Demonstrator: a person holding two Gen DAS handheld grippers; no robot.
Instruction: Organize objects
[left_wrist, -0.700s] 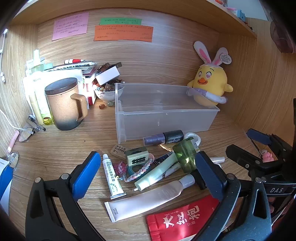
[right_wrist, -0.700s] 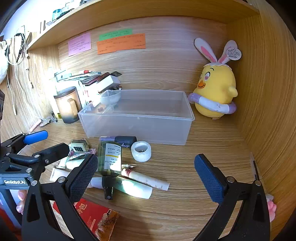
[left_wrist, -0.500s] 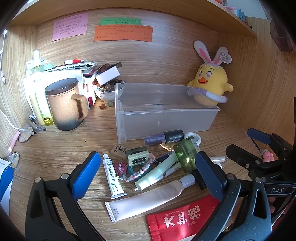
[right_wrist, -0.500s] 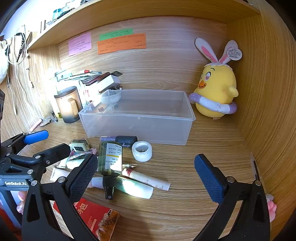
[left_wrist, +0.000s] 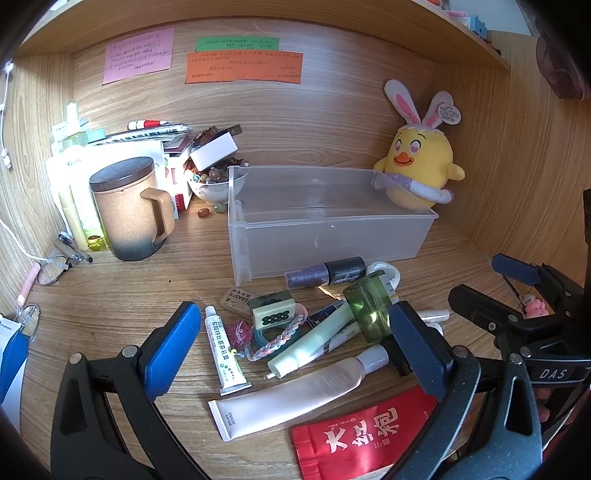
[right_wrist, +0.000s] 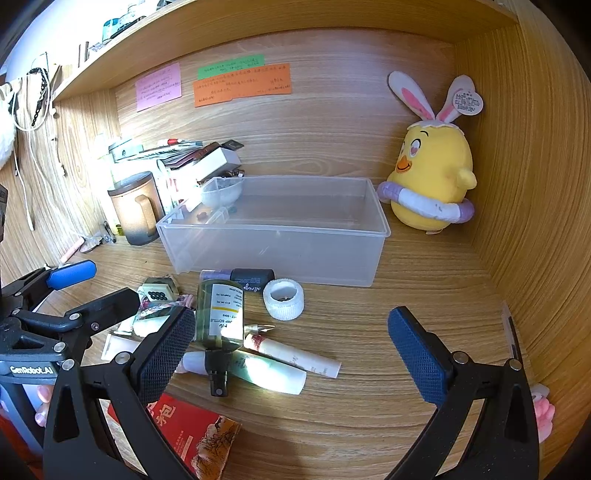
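Observation:
A clear plastic bin (left_wrist: 328, 218) stands empty on the wooden desk; it also shows in the right wrist view (right_wrist: 280, 229). In front of it lies a heap of small items: a green spray bottle (right_wrist: 219, 314), a white tape roll (right_wrist: 283, 298), a dark tube (left_wrist: 327, 275), a pink cream tube (left_wrist: 291, 398), a small white tube (left_wrist: 223, 350), a mahjong tile (left_wrist: 274, 312), a braided band (left_wrist: 279, 339) and a red packet (left_wrist: 365, 435). My left gripper (left_wrist: 295, 350) is open above the heap. My right gripper (right_wrist: 291, 350) is open and empty just right of the bottle.
A tan mug (left_wrist: 129, 210) stands at the left beside stacked papers and a bowl of beads (left_wrist: 212, 181). A yellow chick plush (left_wrist: 421, 173) sits at the back right corner. Sticky notes (left_wrist: 243, 66) hang on the back wall. Wooden walls close both sides.

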